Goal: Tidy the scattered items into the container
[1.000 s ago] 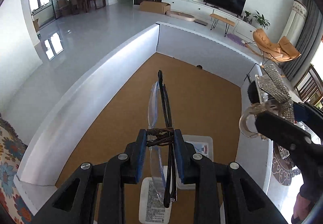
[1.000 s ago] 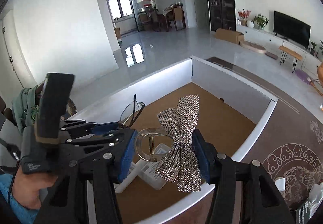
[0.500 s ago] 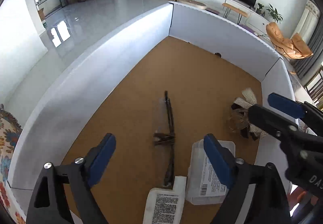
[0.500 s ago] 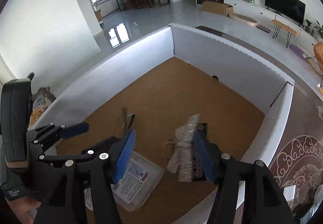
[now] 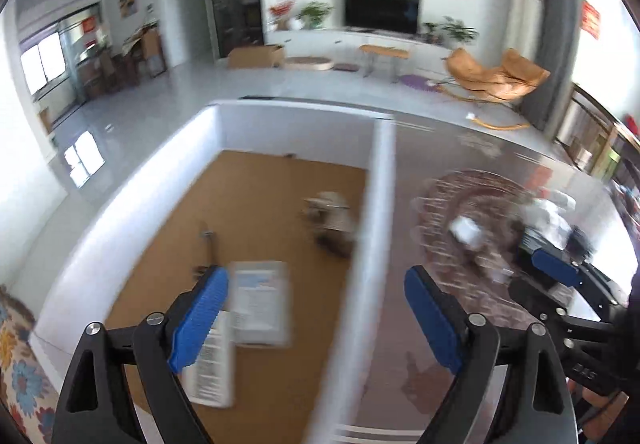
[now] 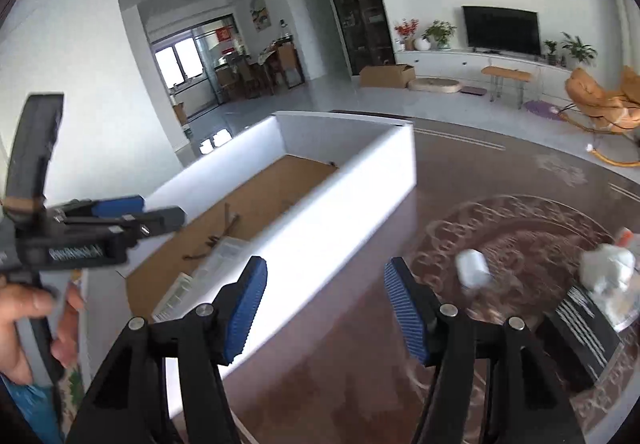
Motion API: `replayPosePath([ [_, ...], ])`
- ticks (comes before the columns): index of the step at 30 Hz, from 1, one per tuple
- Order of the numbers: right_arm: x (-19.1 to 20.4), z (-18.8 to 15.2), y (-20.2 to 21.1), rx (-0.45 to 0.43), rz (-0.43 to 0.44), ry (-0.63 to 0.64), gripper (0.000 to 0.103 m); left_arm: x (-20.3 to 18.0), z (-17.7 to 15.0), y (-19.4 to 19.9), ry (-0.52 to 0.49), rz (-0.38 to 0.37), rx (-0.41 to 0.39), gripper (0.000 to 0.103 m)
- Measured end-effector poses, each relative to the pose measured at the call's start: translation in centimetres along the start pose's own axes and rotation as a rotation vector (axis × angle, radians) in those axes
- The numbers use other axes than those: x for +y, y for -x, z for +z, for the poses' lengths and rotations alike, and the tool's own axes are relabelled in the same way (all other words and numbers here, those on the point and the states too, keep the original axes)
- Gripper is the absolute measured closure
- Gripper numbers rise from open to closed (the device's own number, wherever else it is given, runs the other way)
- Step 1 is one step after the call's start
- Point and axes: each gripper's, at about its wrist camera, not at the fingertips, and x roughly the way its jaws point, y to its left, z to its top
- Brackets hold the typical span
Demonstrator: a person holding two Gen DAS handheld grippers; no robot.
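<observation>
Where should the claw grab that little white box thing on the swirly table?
Probably across the small white case, pinching its two narrower sides. It lies alone on the patterned table, just ahead and right of the open right claw, so coming down from above looks easiest. The picture is blurry, so its exact shape is hard to tell.

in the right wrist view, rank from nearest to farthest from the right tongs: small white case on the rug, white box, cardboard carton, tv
1. White box, its wall just beyond the open, empty right tongs.
2. Small white case, on the rug to the right.
3. Cardboard carton, on the far floor.
4. TV, on the back wall.
</observation>
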Motion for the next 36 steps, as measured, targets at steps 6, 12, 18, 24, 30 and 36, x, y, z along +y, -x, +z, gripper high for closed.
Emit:
replayPosePath([
  [6, -12.5, -8.7, 8.3, 0.036, -0.347, -0.166, 0.040, -15.0, -6.2, -2.6, -0.114, -0.209, 0.074, 0.001],
  [12, -20.5, -14.0, 14.1, 0.095, -0.532, -0.232, 0.040, -24.9, -10.9, -7.6, -0.190, -0.260, 0.152, 0.001],
  [18, -22.1, -14.3, 15.4, 0.102, -0.556, -0.297, 0.040, -28.2, -9.9, -9.8, -0.225, -0.230, 0.157, 0.001],
  [24, -23.7, -14.8, 15.0, 0.133, -0.540, -0.389, 0.040, -28.8, -9.4, -10.7, -0.224, -0.183, 0.167, 0.000],
  [30, -23.5, -14.9, 14.9, 0.140, -0.543, -0.386, 0.038, -28.6, -9.5, -10.4, -0.225, -0.189, 0.164, 0.000],
  [36, -22.5, -14.4, 13.7, 0.195, -0.597, -0.317, 0.035, -26.9, -10.3, -9.5, -0.222, -0.188, 0.163, 0.000],
])
